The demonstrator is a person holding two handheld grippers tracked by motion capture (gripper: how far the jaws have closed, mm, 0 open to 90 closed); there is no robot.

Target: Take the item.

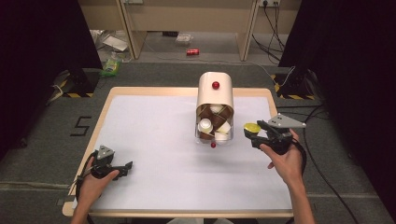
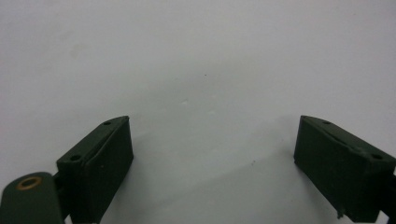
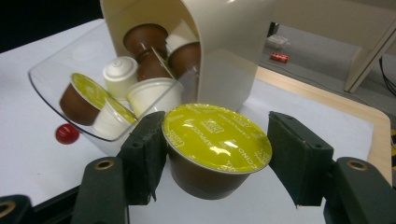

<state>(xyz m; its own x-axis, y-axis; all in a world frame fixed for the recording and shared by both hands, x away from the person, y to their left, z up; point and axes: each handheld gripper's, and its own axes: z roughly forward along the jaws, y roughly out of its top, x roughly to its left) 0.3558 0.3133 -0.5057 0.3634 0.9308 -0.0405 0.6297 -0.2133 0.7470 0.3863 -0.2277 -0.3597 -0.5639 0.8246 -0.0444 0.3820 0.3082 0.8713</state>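
At the lower left of the high view the left gripper (image 1: 127, 166) rested on the white surface (image 1: 154, 140), fingers spread wide with nothing between them. Right of centre, the right gripper (image 1: 250, 133) had its fingers clamped on a yellow-lidded coffee capsule (image 1: 252, 127), just beside the cream capsule dispenser (image 1: 215, 95) behind it.

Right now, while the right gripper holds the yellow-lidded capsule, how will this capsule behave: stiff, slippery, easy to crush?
The capsule looks light, probably a thin brown plastic cup. Its tapered sides may let it slip downward between the right gripper's pads. The glossy foil lid looks easily dented, so a gentle squeeze seems wise.
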